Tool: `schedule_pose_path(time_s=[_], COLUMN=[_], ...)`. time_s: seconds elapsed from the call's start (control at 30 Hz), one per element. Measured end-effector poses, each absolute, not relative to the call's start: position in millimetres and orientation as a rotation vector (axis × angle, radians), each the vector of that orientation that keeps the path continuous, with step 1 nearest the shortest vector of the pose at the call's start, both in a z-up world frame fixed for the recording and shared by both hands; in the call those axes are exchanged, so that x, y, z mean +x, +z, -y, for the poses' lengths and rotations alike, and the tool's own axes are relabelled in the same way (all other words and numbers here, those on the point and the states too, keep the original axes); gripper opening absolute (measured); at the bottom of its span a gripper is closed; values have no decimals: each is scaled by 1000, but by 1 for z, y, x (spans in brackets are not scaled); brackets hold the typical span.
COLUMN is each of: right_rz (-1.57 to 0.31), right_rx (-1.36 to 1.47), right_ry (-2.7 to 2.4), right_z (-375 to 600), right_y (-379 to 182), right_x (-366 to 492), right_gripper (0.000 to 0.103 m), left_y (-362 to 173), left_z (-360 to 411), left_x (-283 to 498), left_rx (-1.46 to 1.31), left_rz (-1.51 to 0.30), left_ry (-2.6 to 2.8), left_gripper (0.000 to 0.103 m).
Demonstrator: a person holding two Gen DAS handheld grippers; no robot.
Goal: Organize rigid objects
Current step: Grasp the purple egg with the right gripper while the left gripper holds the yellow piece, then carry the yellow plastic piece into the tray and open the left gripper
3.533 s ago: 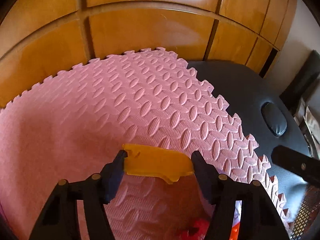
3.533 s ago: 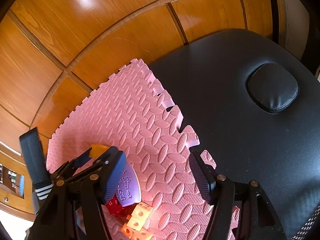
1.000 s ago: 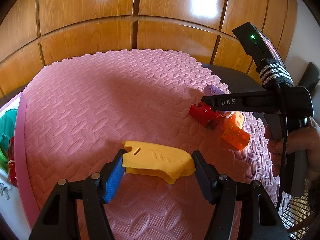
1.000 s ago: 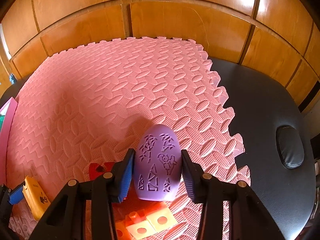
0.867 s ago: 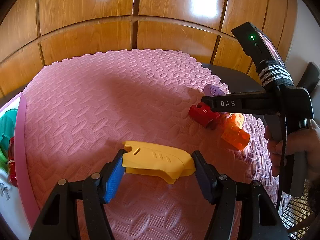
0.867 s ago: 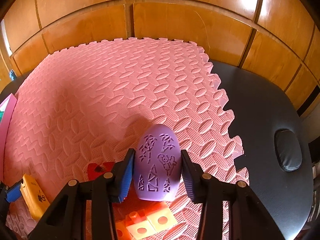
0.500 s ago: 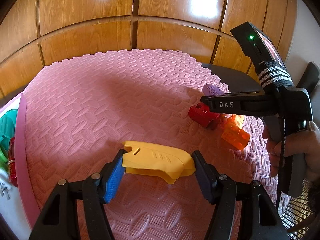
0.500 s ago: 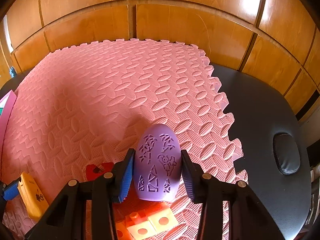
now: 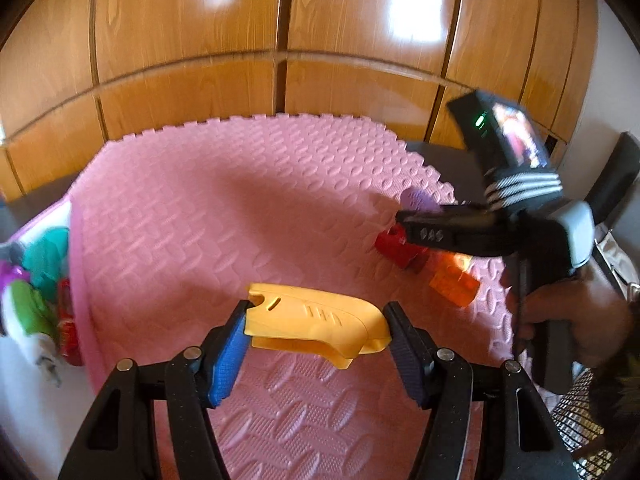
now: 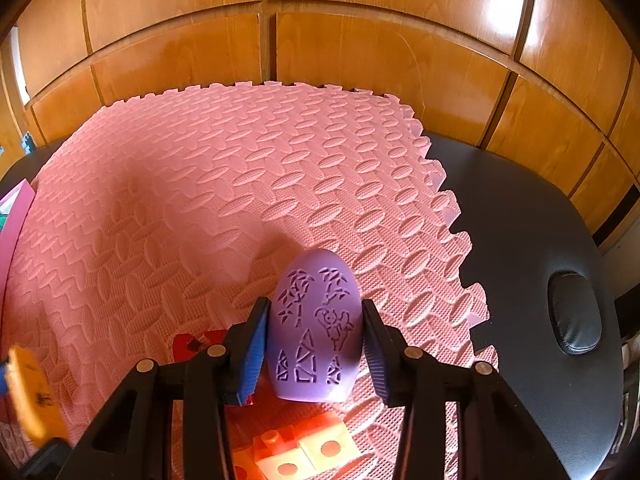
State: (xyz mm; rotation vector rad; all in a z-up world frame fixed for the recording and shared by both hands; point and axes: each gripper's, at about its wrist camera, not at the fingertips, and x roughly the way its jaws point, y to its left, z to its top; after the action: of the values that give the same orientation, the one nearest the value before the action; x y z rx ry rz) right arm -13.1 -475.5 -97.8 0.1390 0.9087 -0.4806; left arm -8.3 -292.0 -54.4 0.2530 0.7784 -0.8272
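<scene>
My left gripper [image 9: 316,332] is shut on a flat yellow plastic piece [image 9: 312,320], held lengthwise between its pads above the pink foam mat [image 9: 200,220]. My right gripper [image 10: 314,340] is shut on a purple egg-shaped shell [image 10: 316,328] with cut-out patterns, gripped by its sides. In the left wrist view the right gripper [image 9: 404,222] hangs over a red block [image 9: 396,246] and an orange block [image 9: 454,282], with the purple shell [image 9: 418,202] peeking past its fingers. The yellow piece [image 10: 30,396] shows blurred at the right wrist view's left edge.
A red block [image 10: 192,346] and orange-yellow blocks [image 10: 296,458] lie on the mat below the right gripper. A pink-rimmed white tray [image 9: 76,280] with several colourful toys sits at the mat's left. A black padded table [image 10: 520,260] extends right. Wooden panels [image 9: 280,40] stand behind.
The left gripper has risen and tipped up with the yellow piece, so more wall and the tray's toys show. The right gripper keeps still, holding the purple shell.
</scene>
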Motion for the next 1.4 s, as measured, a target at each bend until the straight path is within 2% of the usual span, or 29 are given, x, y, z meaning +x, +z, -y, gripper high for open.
schedule_pose_path(time_s=[0.43,1.1,1.4], right_rz=[-901,-896,-895], right_rx=[93,68,66], right_ry=[-480,-486,-488], right_z=[472,469,469], right_y=[-98,-98,-98], right_x=[-13,-14,-14], right_gripper=[44,44,44], left_y=[-5,9,17], left_z=[267,206,127], left_x=[-15,5,38], left_rx=[218,151,26], left_rz=[-693,-711,-735], left_ry=[-779,-660,-521], left_gripper=[66,66,66])
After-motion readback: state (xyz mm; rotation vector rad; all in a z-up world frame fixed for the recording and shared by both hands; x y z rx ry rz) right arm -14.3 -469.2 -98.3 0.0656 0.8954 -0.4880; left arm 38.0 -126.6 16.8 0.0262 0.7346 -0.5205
